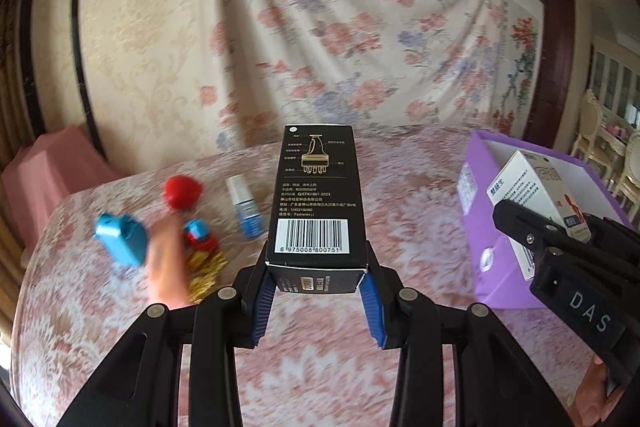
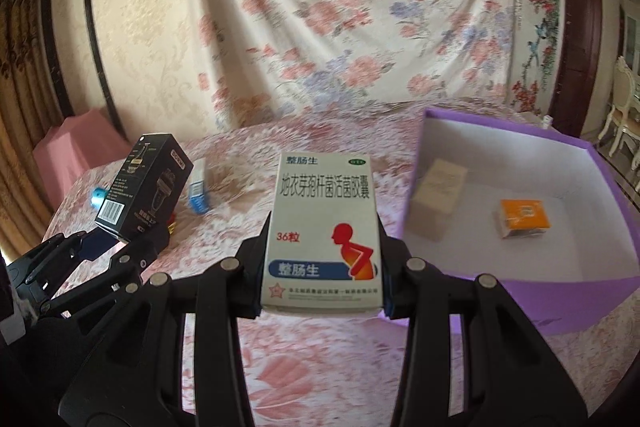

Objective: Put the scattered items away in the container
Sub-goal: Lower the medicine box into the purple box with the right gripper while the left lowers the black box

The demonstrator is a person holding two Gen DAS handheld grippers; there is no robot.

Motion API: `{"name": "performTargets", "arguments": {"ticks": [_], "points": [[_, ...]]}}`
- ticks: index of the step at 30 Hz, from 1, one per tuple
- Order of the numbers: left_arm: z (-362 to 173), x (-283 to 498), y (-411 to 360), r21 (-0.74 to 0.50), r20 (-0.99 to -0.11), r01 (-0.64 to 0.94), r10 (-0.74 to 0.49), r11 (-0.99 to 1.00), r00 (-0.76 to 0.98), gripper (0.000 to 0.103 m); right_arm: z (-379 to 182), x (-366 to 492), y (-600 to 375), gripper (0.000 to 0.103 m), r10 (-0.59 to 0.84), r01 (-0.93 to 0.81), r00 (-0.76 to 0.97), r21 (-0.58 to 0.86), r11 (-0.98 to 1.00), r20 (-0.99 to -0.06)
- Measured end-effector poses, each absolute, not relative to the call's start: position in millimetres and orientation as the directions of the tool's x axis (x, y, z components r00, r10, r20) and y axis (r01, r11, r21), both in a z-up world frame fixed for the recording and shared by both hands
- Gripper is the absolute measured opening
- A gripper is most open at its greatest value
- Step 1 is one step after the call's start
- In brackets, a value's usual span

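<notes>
Back wall: we see a cream sheet [image 1: 344, 27] with pink and blue flowers hung across it, falling in loose folds.
Wallpaper: to the left of the sheet we see cream damask paper [image 1: 132, 39] set in a dark curved frame [image 1: 80, 39].
Left edge: we see a gold patterned curtain [image 2: 20, 75].
Stool: we see a pink-covered block [image 1: 52, 179] beside the table, against the wall.
Table: we see a pink and white floral cloth [image 2: 320, 355] over it.
Right side: we see a dark wood frame [image 1: 556, 27], a scroll [image 2: 538, 39] of red blossoms, and cream carved chairs [image 1: 596, 143].
Light: soft and even; we see no lamp.
</notes>
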State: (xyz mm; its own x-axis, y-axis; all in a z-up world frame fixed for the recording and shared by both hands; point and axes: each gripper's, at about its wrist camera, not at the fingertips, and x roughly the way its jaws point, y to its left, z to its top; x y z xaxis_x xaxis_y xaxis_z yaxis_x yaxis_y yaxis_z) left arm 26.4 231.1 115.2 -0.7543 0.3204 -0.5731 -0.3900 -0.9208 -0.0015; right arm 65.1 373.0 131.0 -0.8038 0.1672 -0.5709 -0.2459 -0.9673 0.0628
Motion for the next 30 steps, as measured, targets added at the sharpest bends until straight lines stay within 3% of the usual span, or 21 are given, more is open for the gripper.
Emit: {"name": "performTargets", "arguments": {"ticks": [30], "points": [[135,25,411,0.008,-0.602,-0.66,0.524,-0.751,-0.603,0.039,147,110,557,0.044,0.391,-0.519,-0.695,0.046,-0.853,-0.604]]}}
